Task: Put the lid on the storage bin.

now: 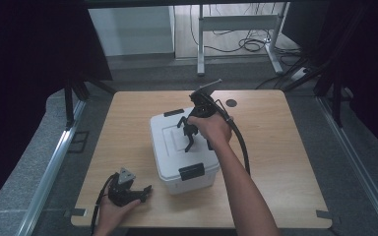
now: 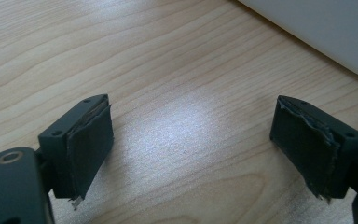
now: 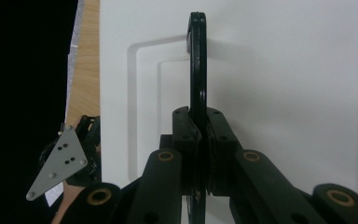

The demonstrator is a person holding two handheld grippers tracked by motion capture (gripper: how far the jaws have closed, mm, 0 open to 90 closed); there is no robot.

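Your right hand-held gripper (image 3: 199,140) is clamped on the box's black handle (image 3: 197,70) mid-counter, your left hand-held gripper (image 2: 191,144) jaws apart near the front-left corner.

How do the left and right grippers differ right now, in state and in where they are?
The left gripper is open, its fingers spread above bare table; the right gripper is shut on the black handle of the white box. The left sits low at the table's near edge, beside the box; the right is above the lid. Each is held in a hand.

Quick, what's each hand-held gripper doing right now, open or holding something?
Left hand-held gripper: open, empty, over the wooden table.
Right hand-held gripper: shut on a thin black handle above the white plastic box lid.
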